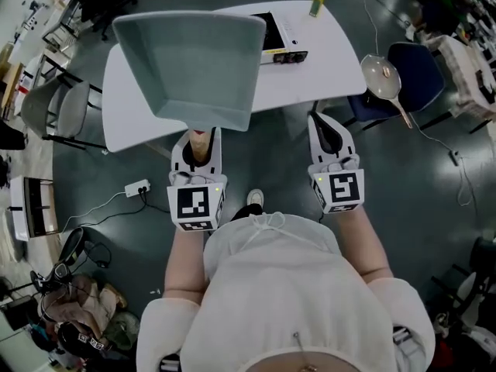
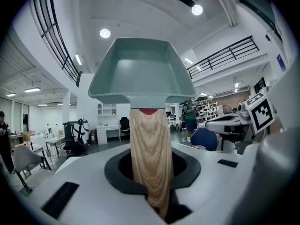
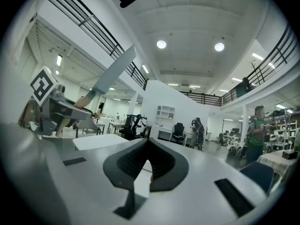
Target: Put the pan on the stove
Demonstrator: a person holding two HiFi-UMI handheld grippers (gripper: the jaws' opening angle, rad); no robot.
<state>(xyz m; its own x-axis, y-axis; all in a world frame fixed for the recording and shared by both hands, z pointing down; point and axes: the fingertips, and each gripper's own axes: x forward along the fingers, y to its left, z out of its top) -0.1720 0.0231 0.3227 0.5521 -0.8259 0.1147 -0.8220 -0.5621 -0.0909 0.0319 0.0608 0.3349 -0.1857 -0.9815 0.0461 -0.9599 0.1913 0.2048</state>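
A dark, glossy floor (image 1: 403, 208) runs under a white counter (image 1: 333, 68), with a blue chair (image 1: 422, 68) on its right and grey chairs (image 1: 58, 111) on its left. Round ceiling lights (image 2: 105, 33) glow beside black balcony railings (image 3: 93, 28).

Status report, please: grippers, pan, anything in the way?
Left gripper shut on pan handle, pan held in air. Right gripper shut, empty. Stove partly behind pan, visible part bare.

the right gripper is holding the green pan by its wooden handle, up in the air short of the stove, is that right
Wrong gripper: the left gripper holds the green pan by its wooden handle, as the left gripper view shows. The right gripper is shut and empty. The pan is indeed in the air, short of the stove.
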